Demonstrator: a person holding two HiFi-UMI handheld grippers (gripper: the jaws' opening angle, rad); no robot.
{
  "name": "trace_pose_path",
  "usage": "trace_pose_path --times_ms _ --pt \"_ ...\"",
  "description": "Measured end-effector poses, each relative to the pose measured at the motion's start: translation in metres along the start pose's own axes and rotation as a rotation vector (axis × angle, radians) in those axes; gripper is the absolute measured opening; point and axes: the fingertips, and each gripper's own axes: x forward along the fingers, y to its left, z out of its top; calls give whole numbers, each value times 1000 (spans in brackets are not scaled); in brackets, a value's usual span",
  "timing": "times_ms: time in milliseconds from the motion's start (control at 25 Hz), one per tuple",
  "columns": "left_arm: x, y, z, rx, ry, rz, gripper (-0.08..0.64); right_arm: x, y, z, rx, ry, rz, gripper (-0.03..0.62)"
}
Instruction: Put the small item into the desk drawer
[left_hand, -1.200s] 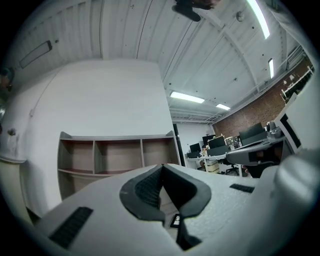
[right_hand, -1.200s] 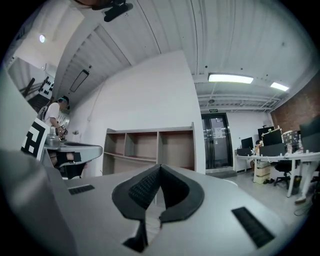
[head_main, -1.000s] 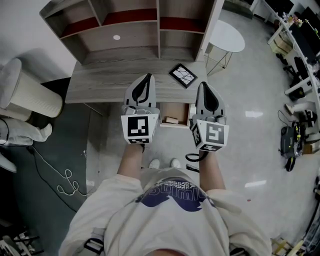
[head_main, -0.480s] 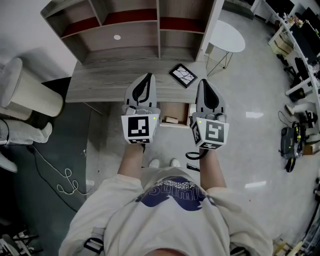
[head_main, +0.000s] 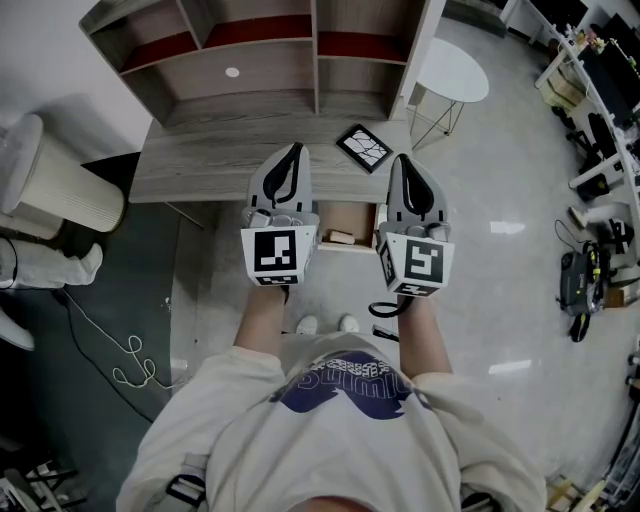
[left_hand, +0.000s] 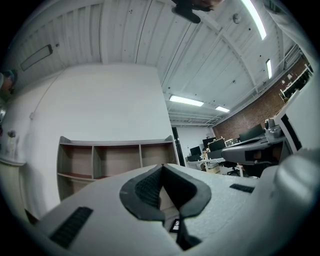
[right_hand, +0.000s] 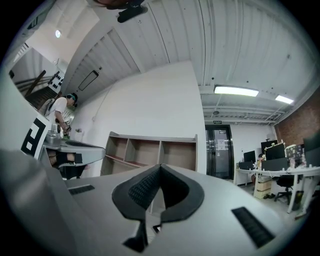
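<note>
The grey wooden desk (head_main: 200, 165) with a shelf unit on it stands in front of me. Under its front edge the drawer (head_main: 362, 222) is pulled out, and a small beige item (head_main: 341, 237) lies inside it. My left gripper (head_main: 293, 152) hangs over the desk's front edge, left of the drawer, shut and holding nothing. My right gripper (head_main: 398, 162) hovers just right of the drawer, also shut and holding nothing. In the left gripper view the left gripper (left_hand: 162, 166) has its tips together. The right gripper (right_hand: 160, 166) shows the same in the right gripper view.
A black-framed picture (head_main: 363, 147) lies on the desk between the gripper tips. A white round side table (head_main: 452, 72) stands right of the desk and a cream cylinder (head_main: 60, 185) to its left. A cable (head_main: 130, 362) trails over the floor. My feet (head_main: 326, 325) are below the drawer.
</note>
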Motion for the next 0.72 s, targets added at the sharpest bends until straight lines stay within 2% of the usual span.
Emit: trace_pose_path --times_ms 720 --pt "-8 0 2 -1 -1 5 9 -6 10 10 -26 -18 30 -3"
